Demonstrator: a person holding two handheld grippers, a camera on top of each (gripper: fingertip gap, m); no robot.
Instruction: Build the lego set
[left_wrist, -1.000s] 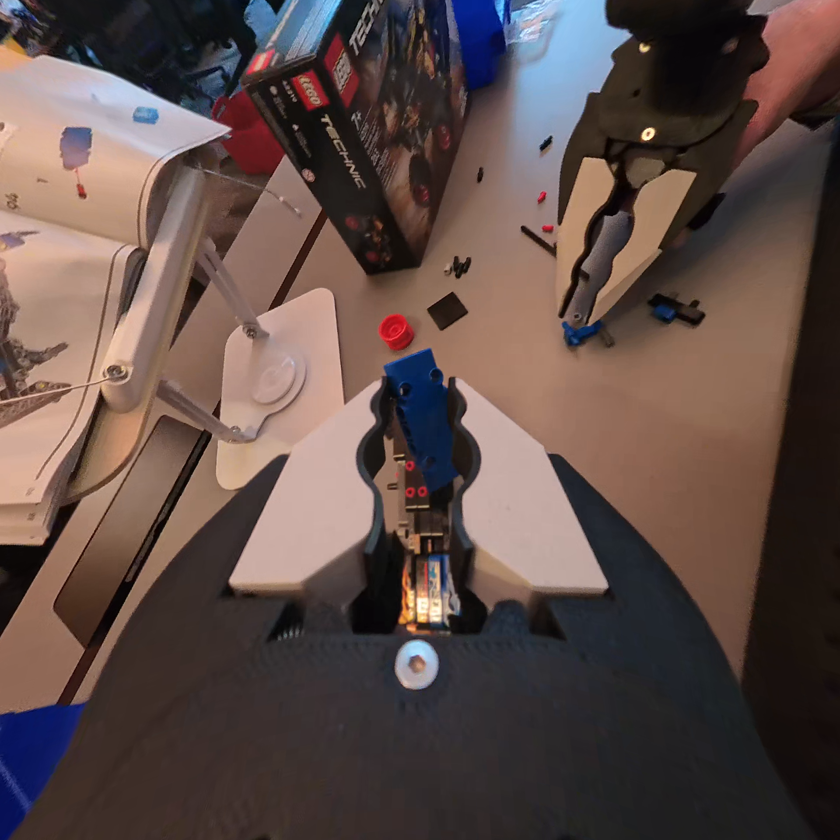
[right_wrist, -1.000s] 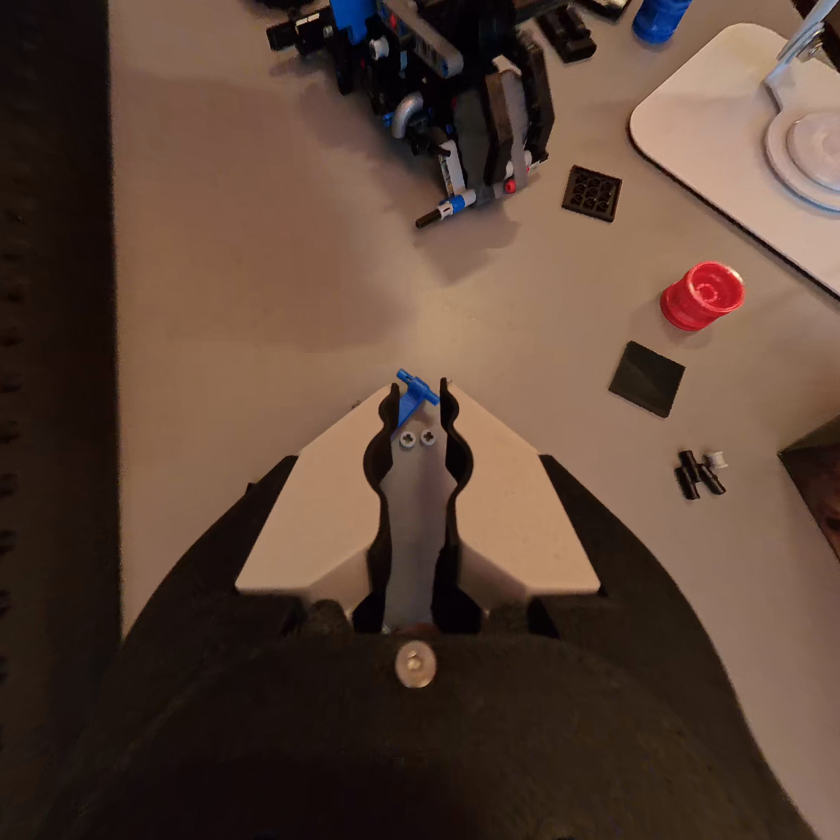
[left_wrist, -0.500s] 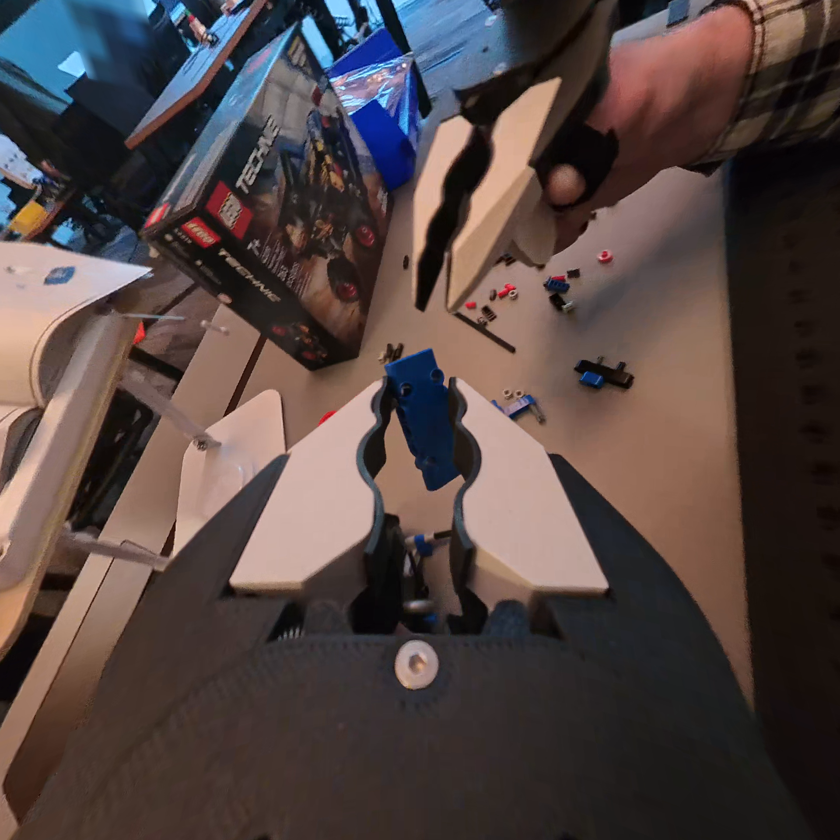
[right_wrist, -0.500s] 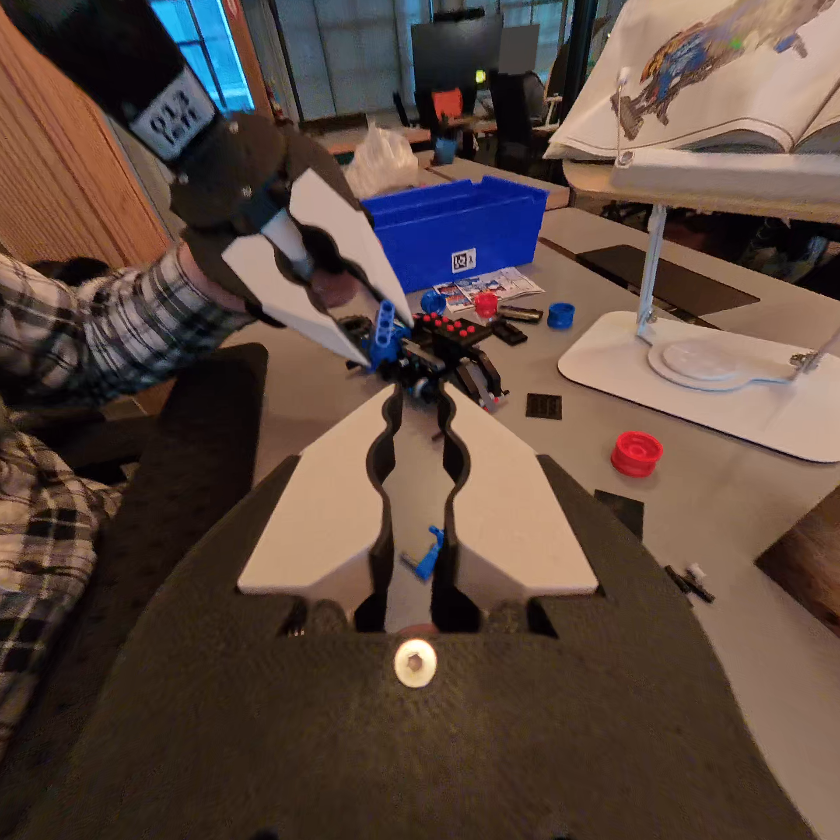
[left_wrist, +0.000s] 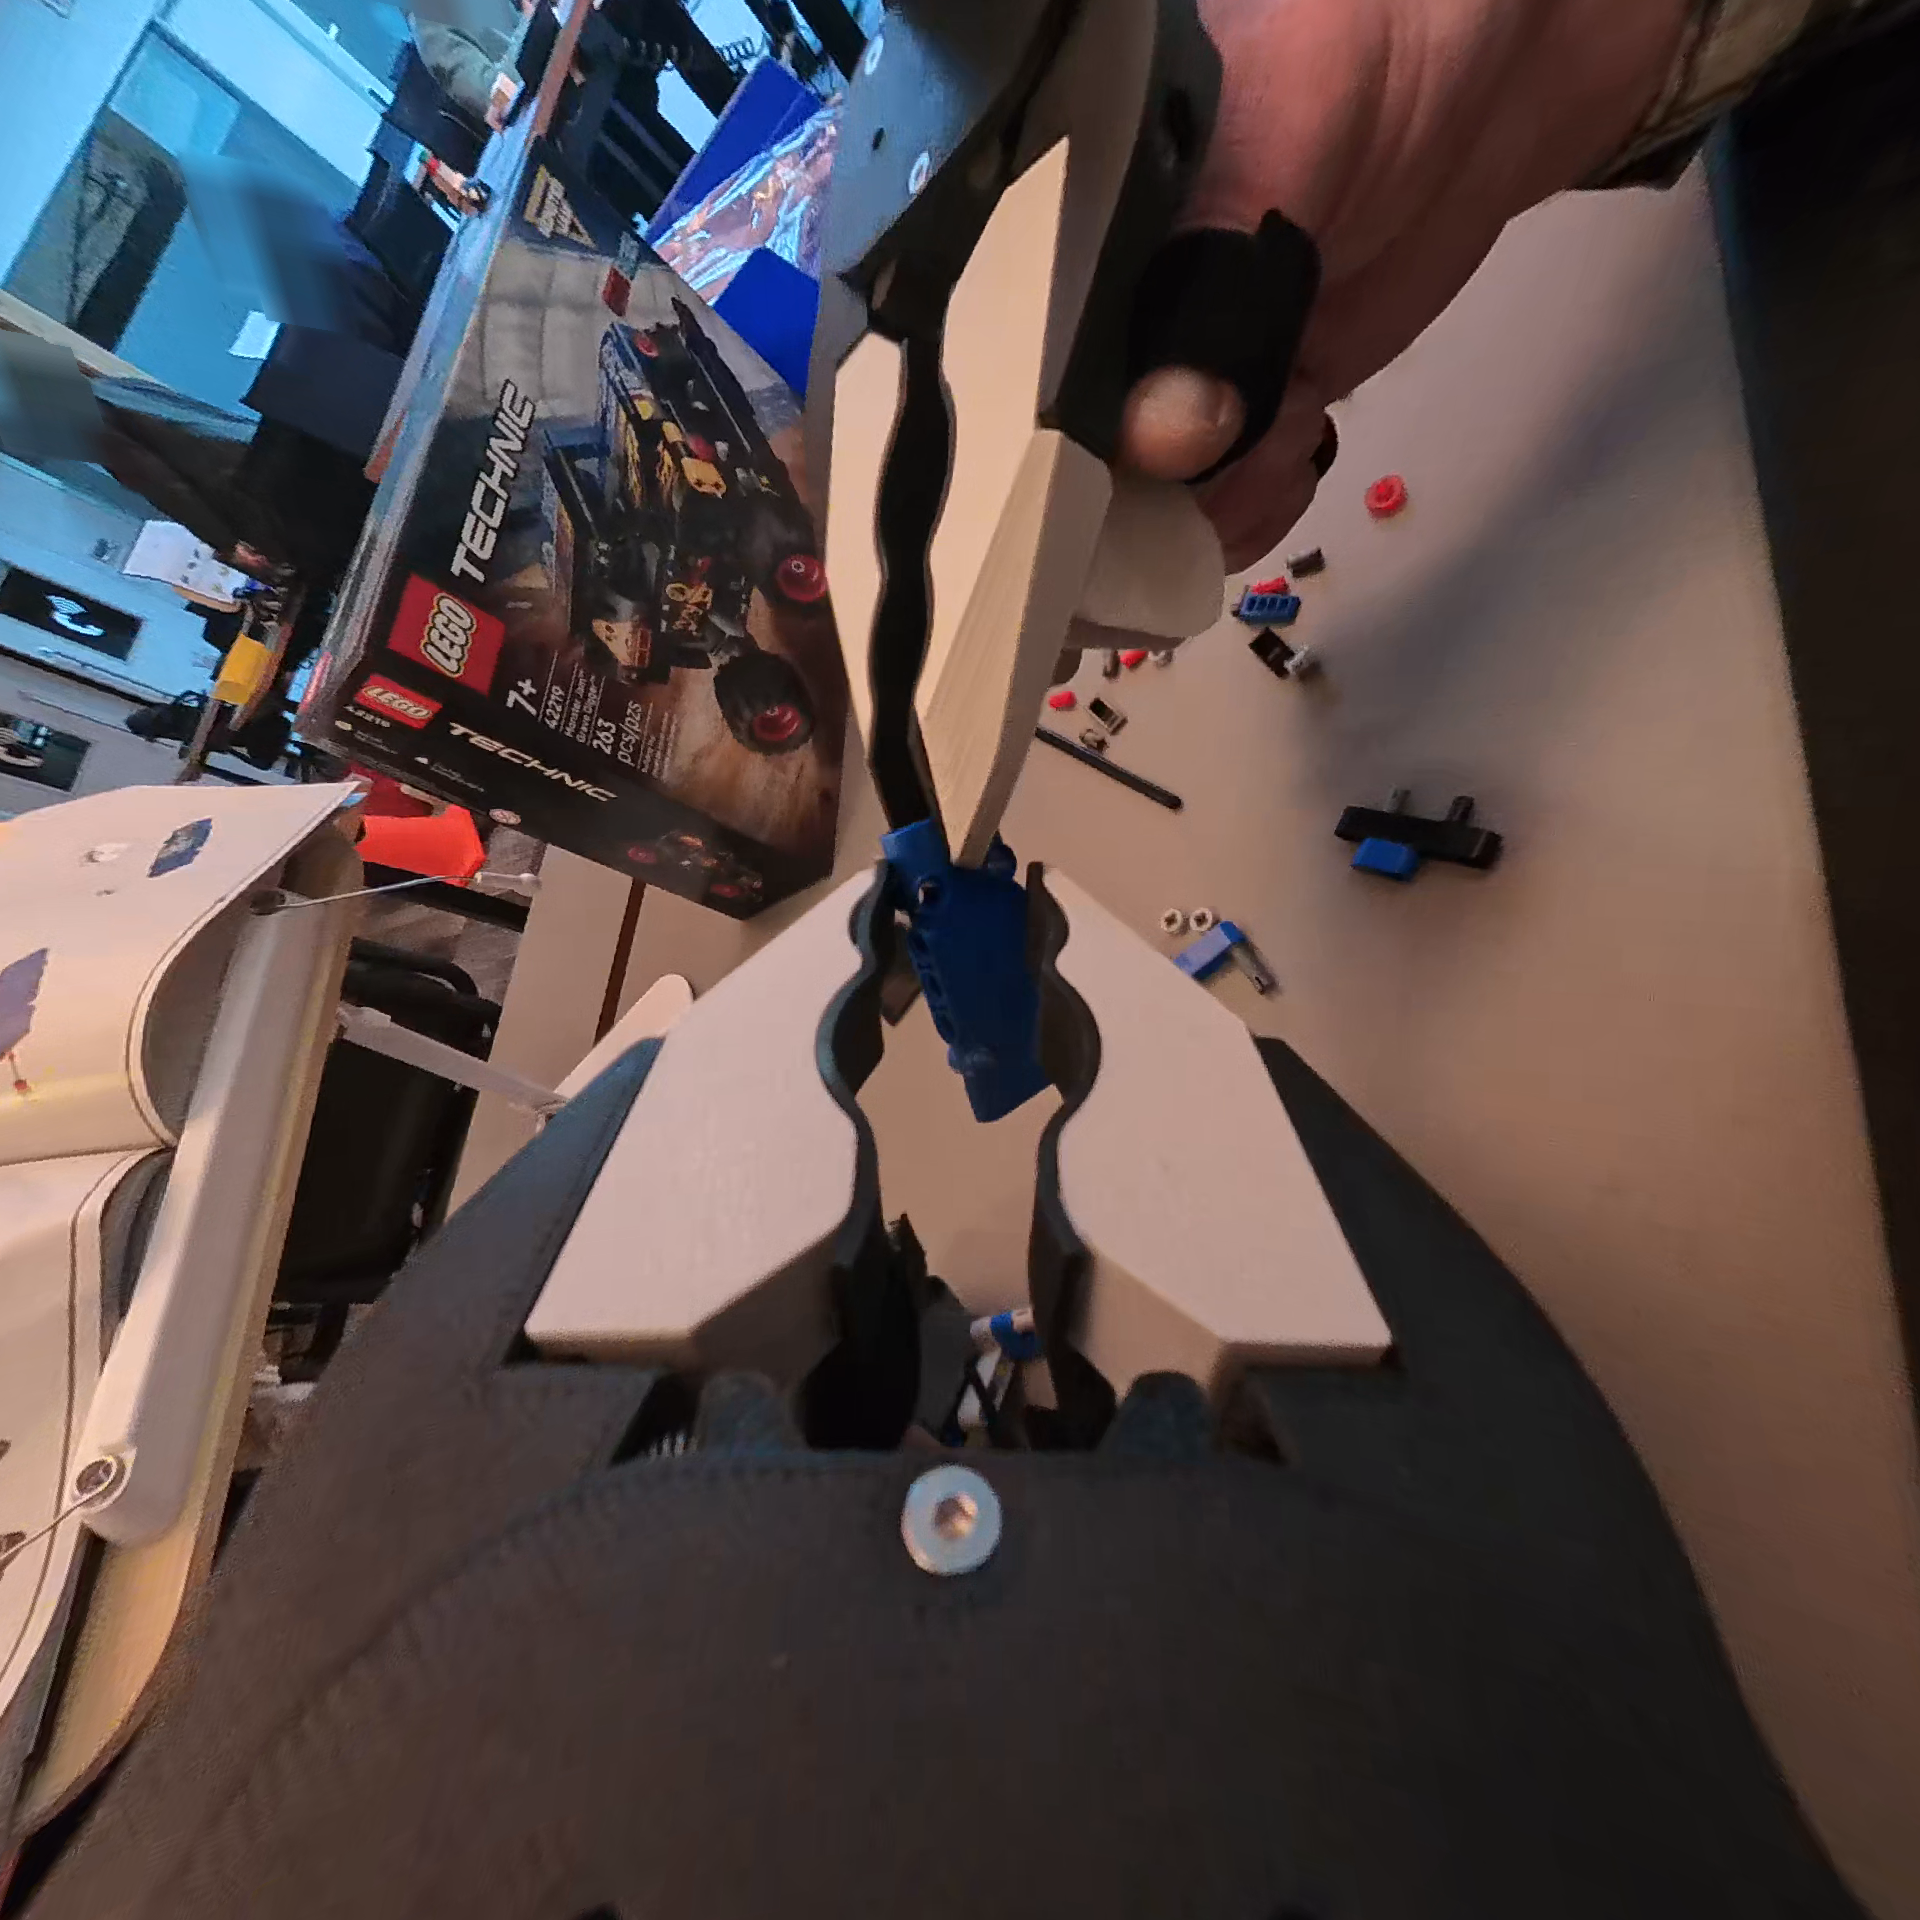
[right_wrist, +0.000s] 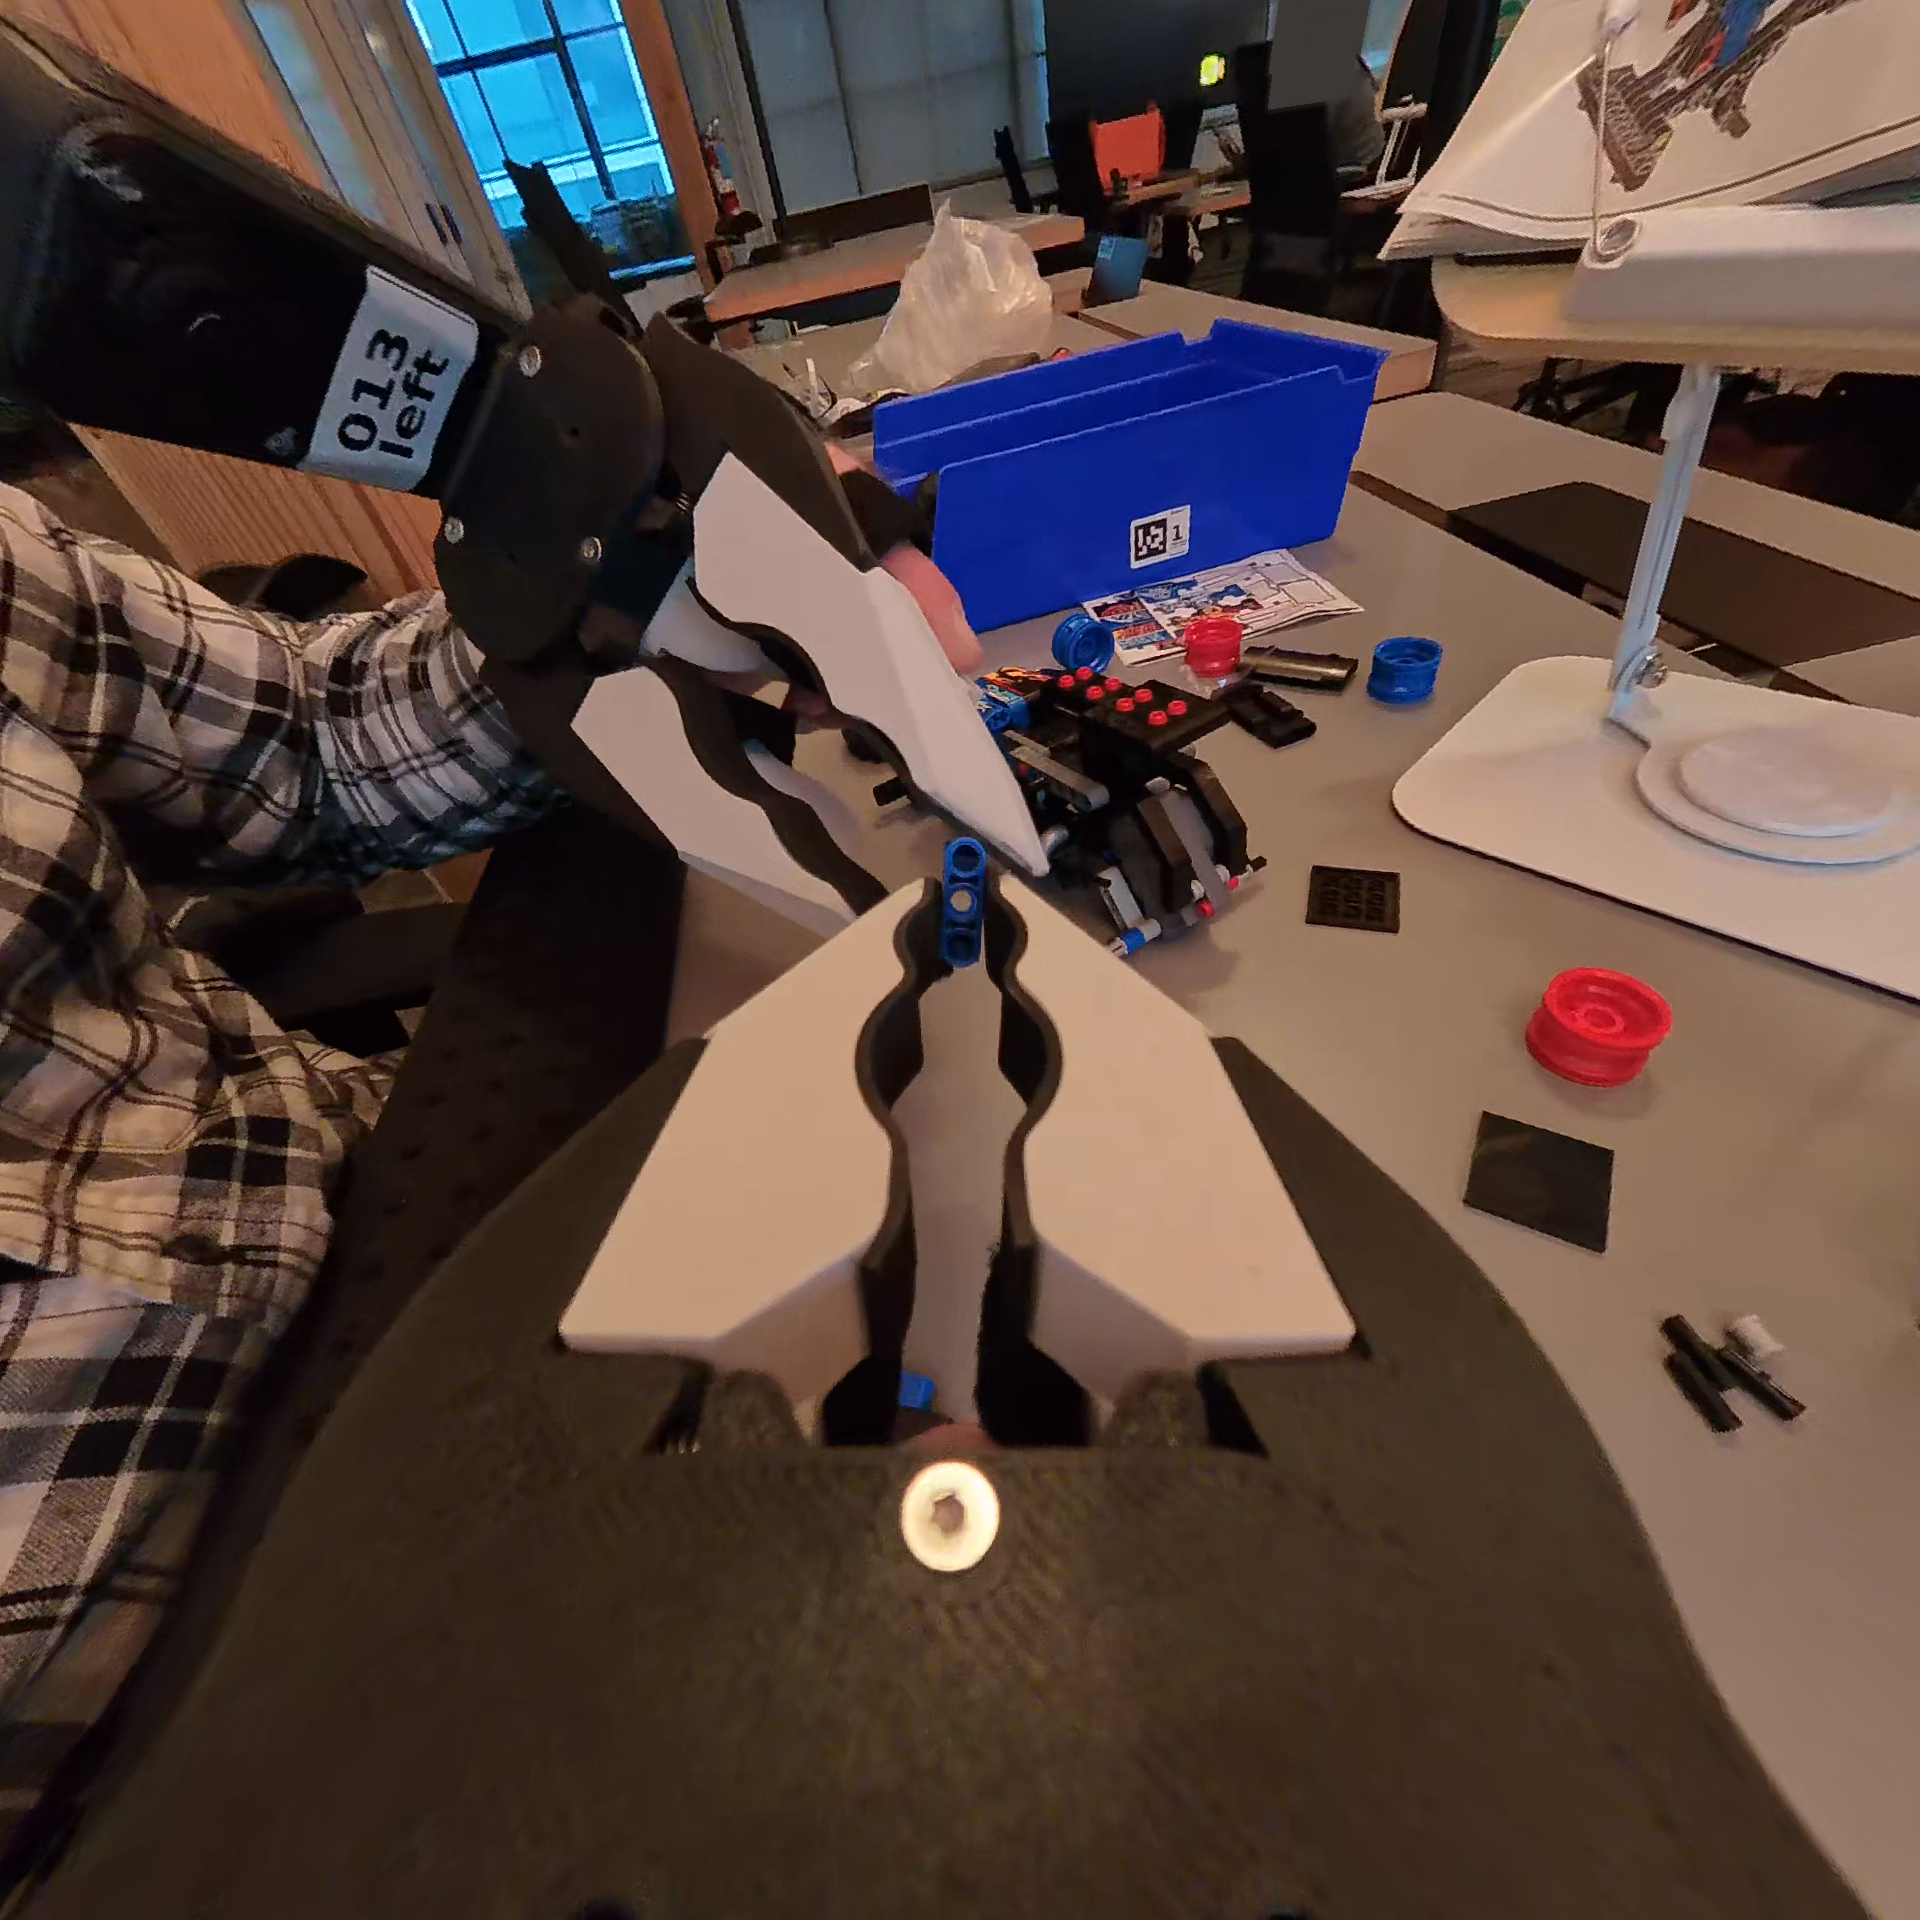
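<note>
My left gripper (left_wrist: 961, 899) is shut on a blue Technic beam (left_wrist: 971, 977) and holds it in the air at its fingertips. My right gripper (right_wrist: 961, 906) meets it tip to tip and its fingertips close on the beam's other end (right_wrist: 962, 909). In the left wrist view the right gripper (left_wrist: 930, 836) comes down from above onto the beam. In the right wrist view the left gripper (right_wrist: 951, 883) reaches in from the upper left. The partly built black model (right_wrist: 1132, 769) with red pins stands on the table behind them.
The set's box (left_wrist: 582, 623) stands at the far left beside the booklet stand (right_wrist: 1662, 800). A blue bin (right_wrist: 1122, 457), a red hub (right_wrist: 1595, 1023), black tiles (right_wrist: 1538, 1179) and loose small parts (left_wrist: 1418, 831) lie on the table. A plaid sleeve (right_wrist: 208, 727) is at the left.
Both grippers rose from the table and tilted up. My right gripper let go of a small blue part, left it on the table and closed on the beam held by the left.
</note>
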